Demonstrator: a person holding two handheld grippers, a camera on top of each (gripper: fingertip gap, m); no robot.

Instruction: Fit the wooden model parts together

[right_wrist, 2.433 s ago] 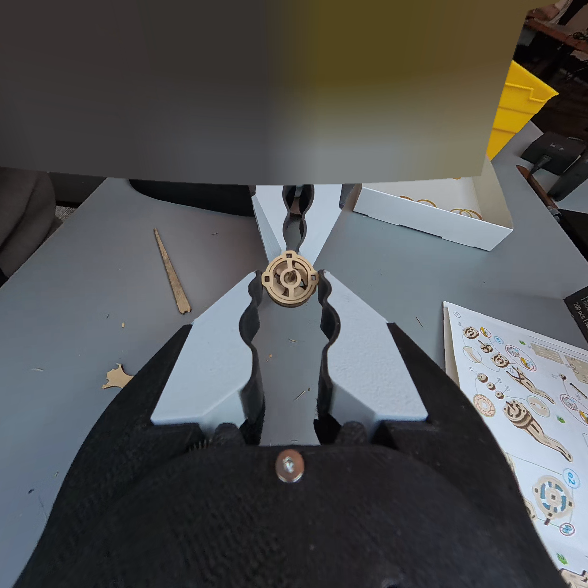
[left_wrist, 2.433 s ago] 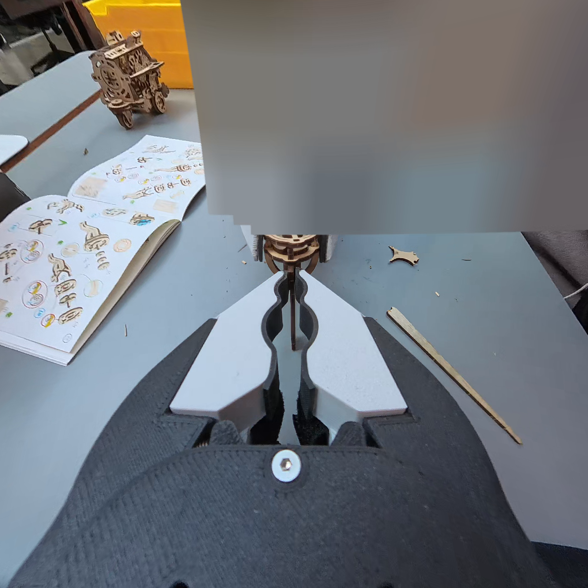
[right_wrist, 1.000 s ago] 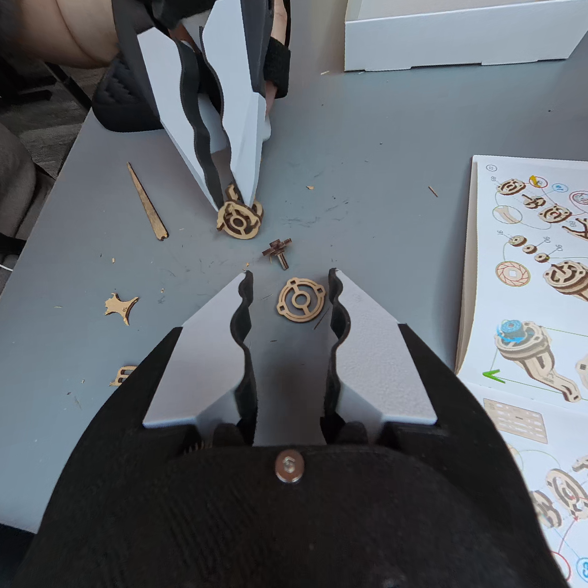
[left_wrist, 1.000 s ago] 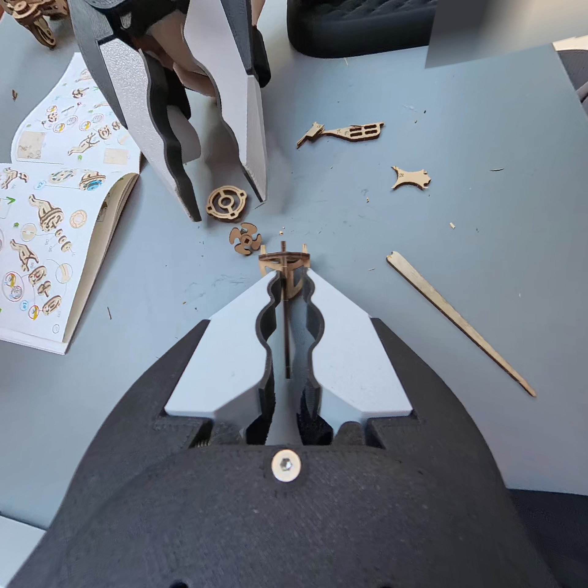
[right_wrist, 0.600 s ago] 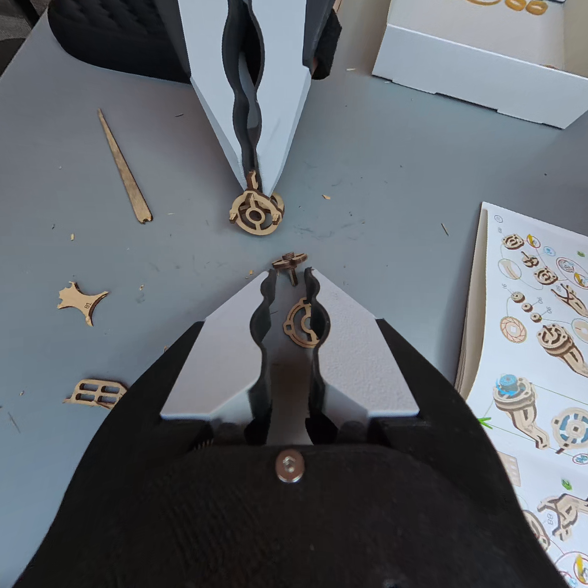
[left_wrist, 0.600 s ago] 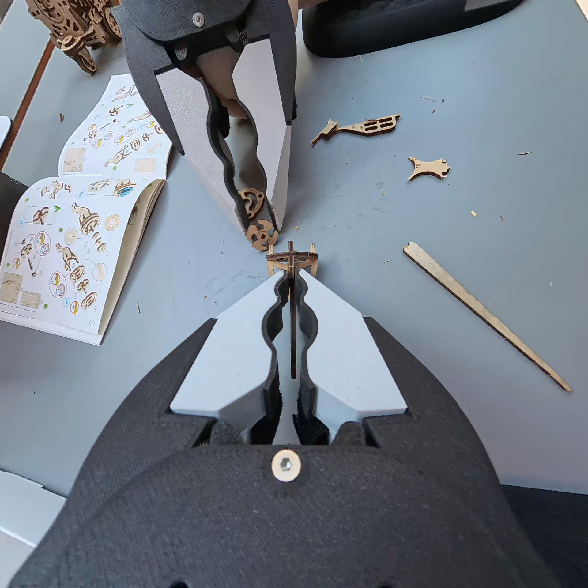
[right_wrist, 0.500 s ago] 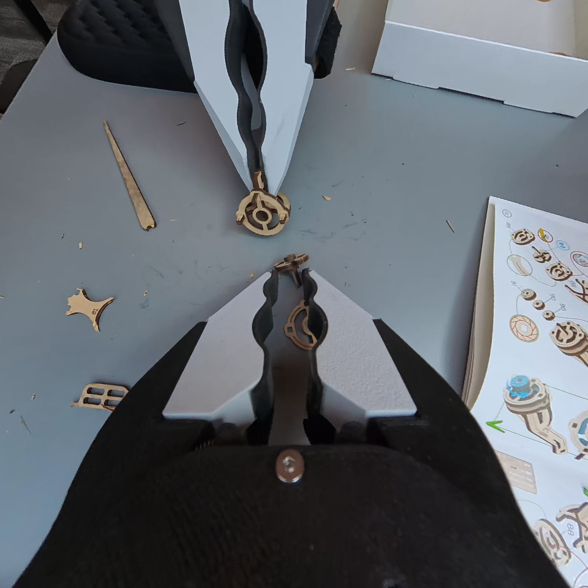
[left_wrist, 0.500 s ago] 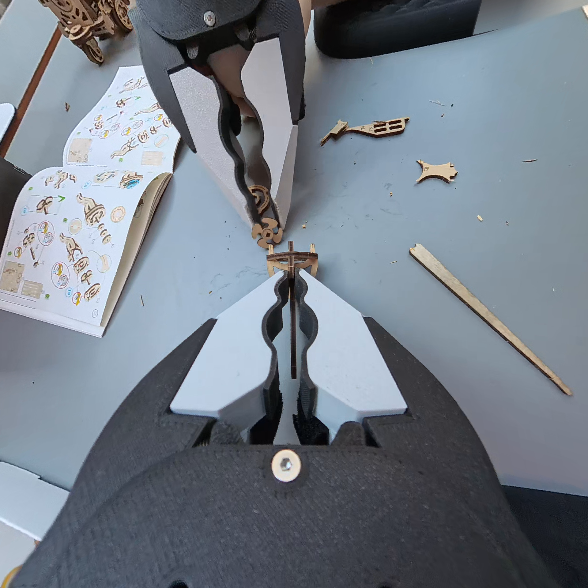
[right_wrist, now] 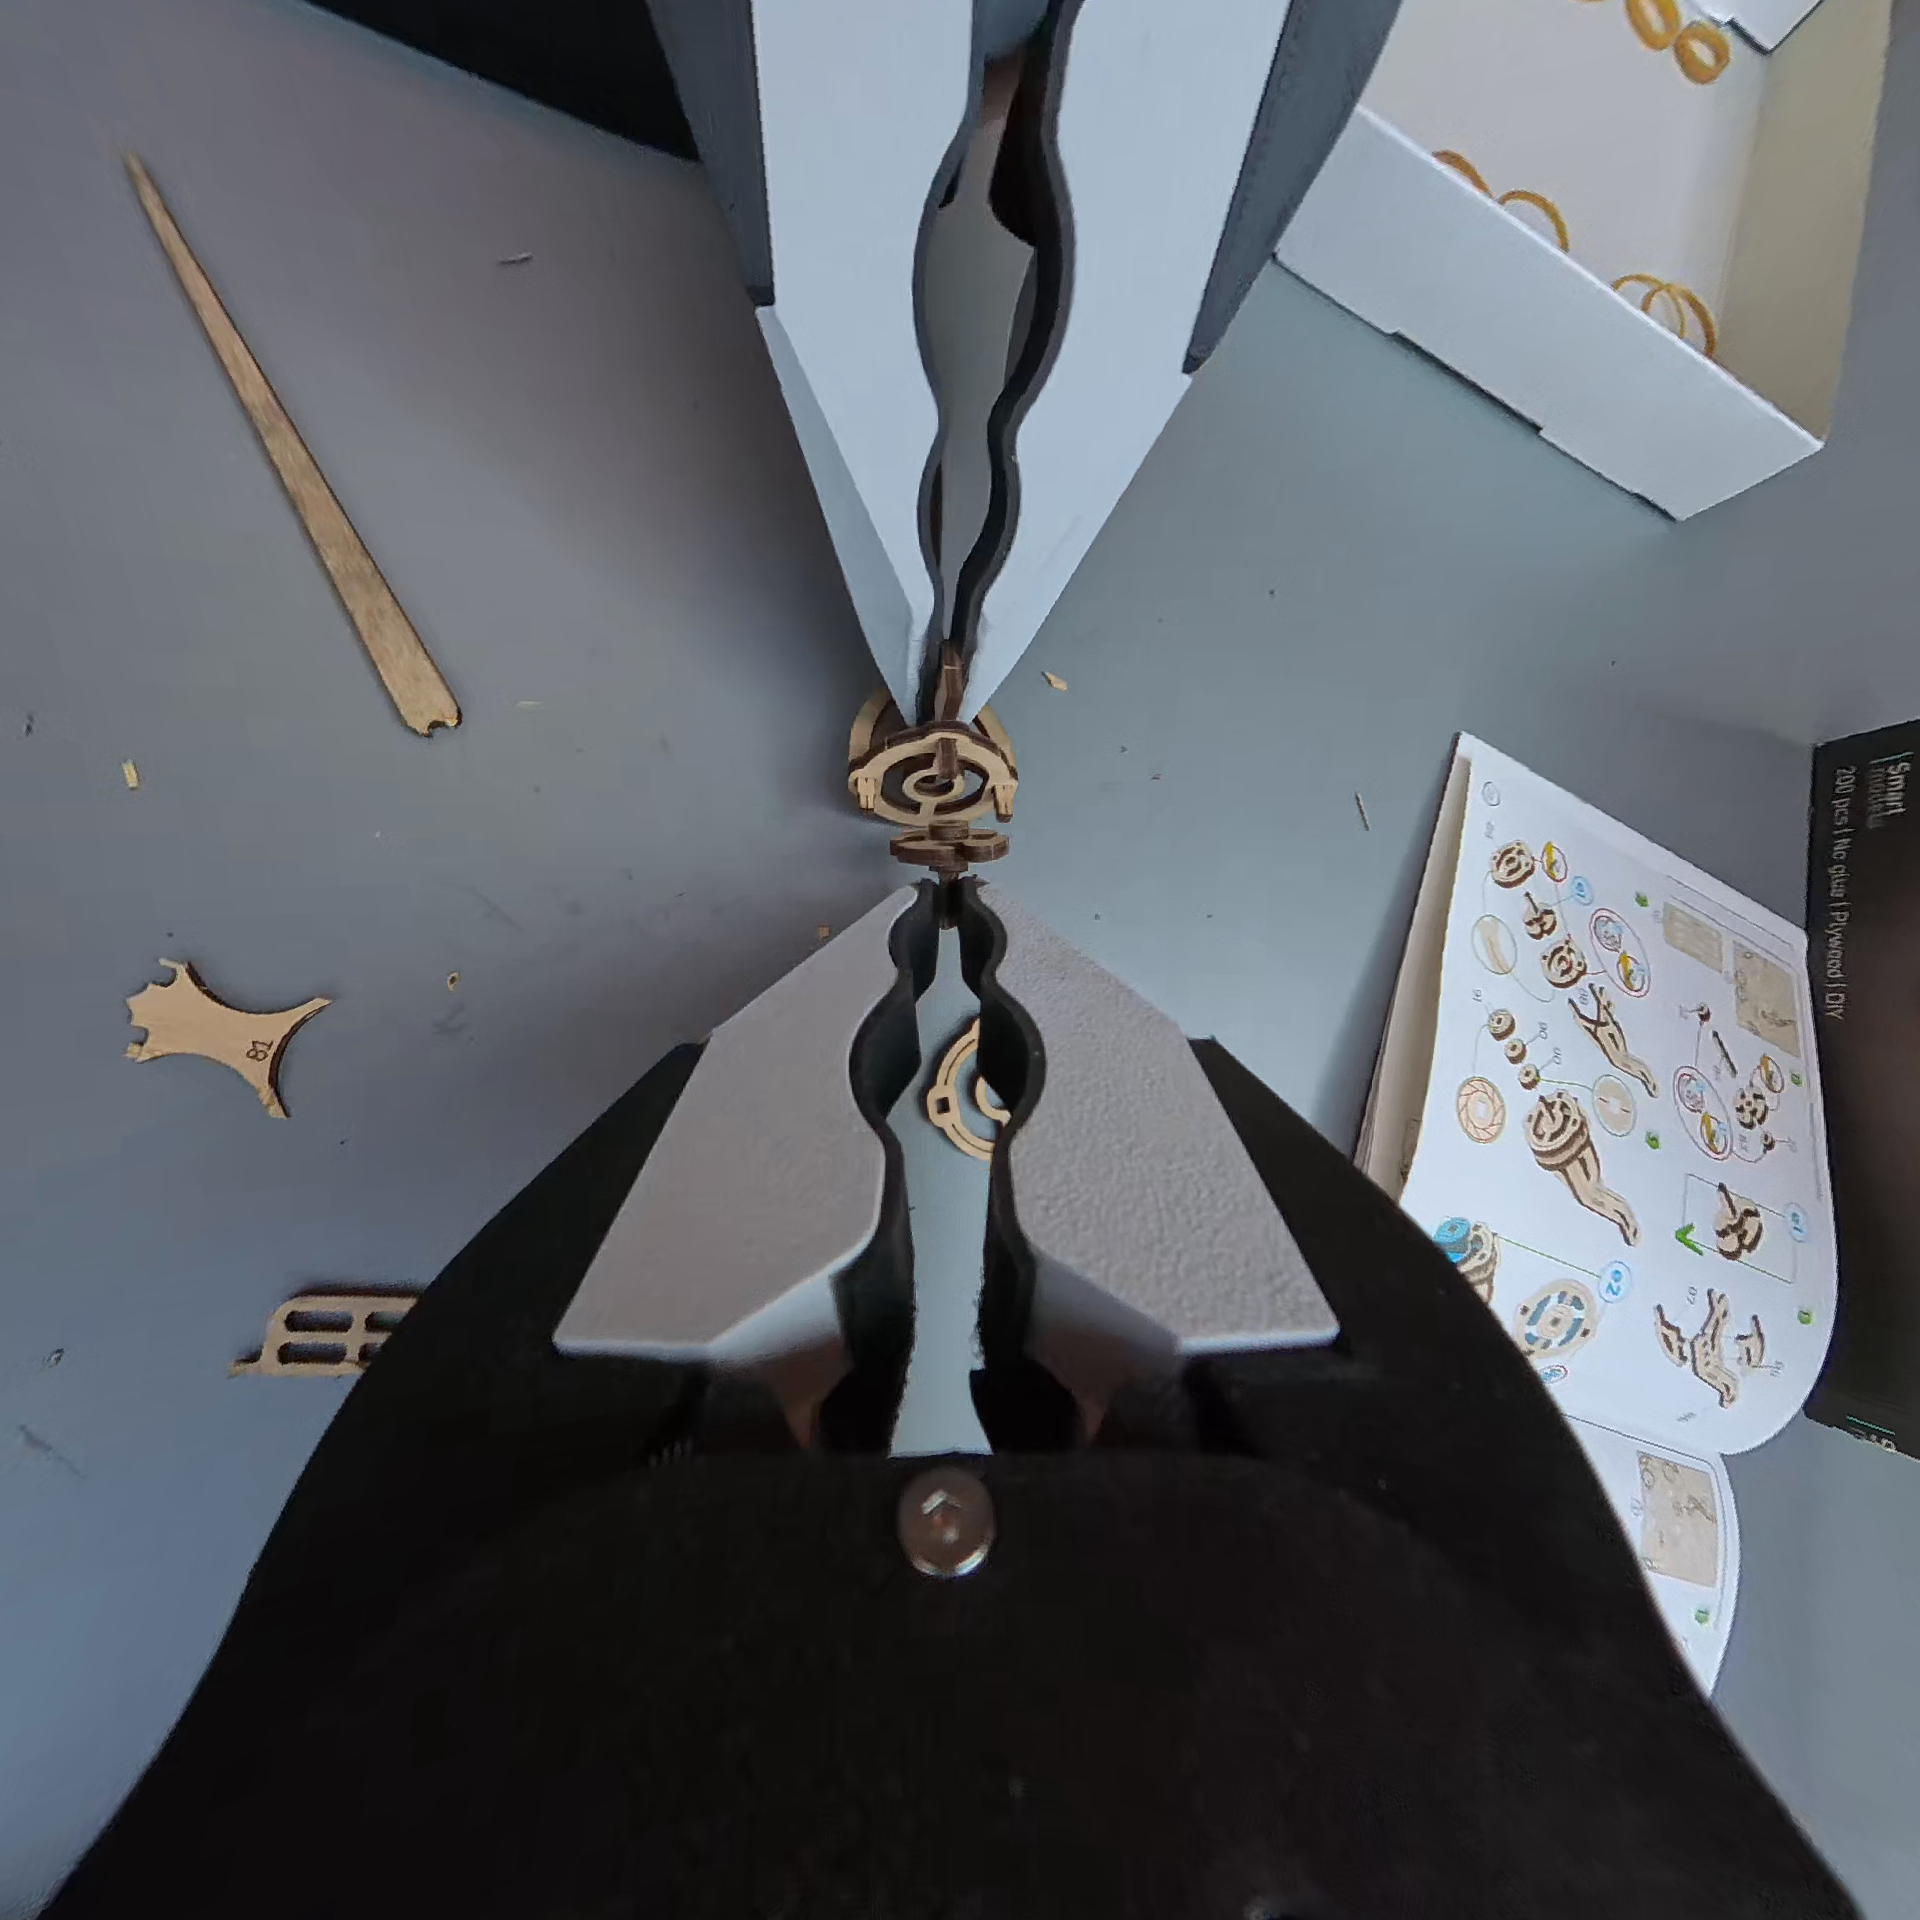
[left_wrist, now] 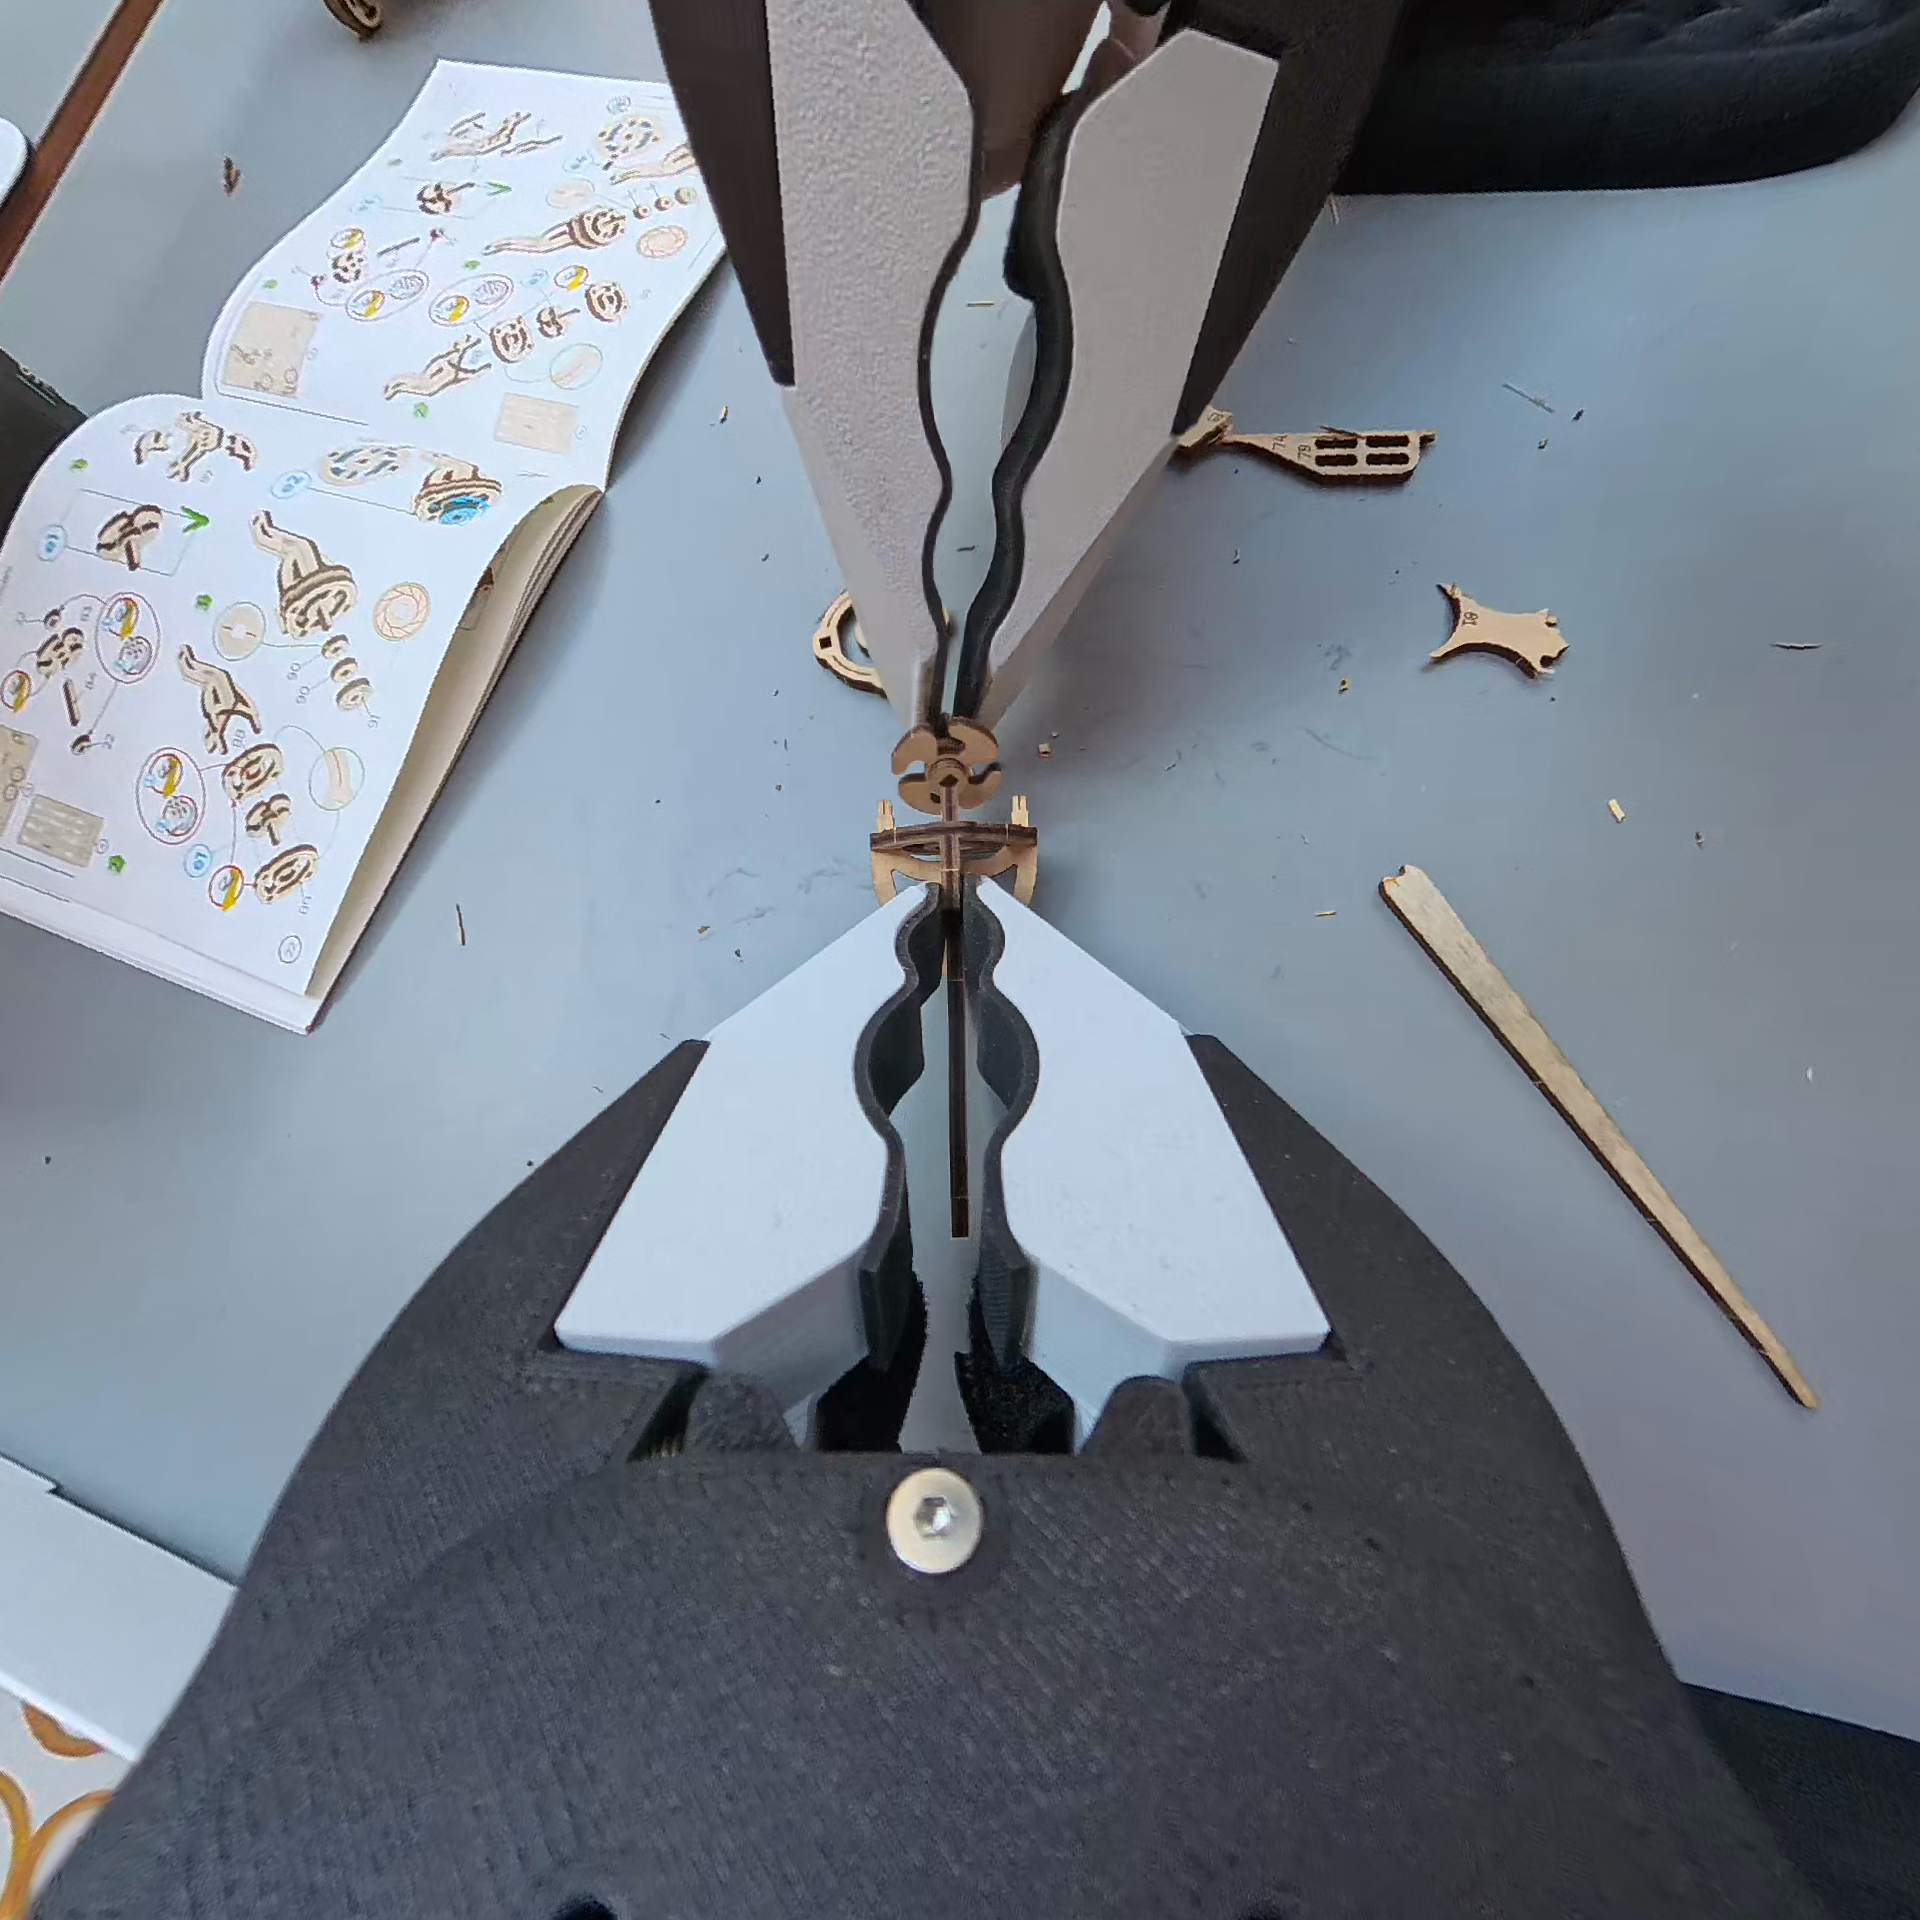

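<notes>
Both claws are pinched narrow: left gripper (left_wrist: 953, 906) clamps the ringed wooden axle (left_wrist: 954, 847), long axis pointing twelve o'clock; right gripper (right_wrist: 943, 896) clamps the small lobed disc (right_wrist: 948, 847), meeting it tip-to-tip.

A matte grey tabletop (left_wrist: 1558, 260) fills both views, lightly scuffed and dotted with tiny wood chips. A brown wooden edge strip (left_wrist: 78, 125) runs along its far left corner. Soft, even light casts only faint shadows.
</notes>
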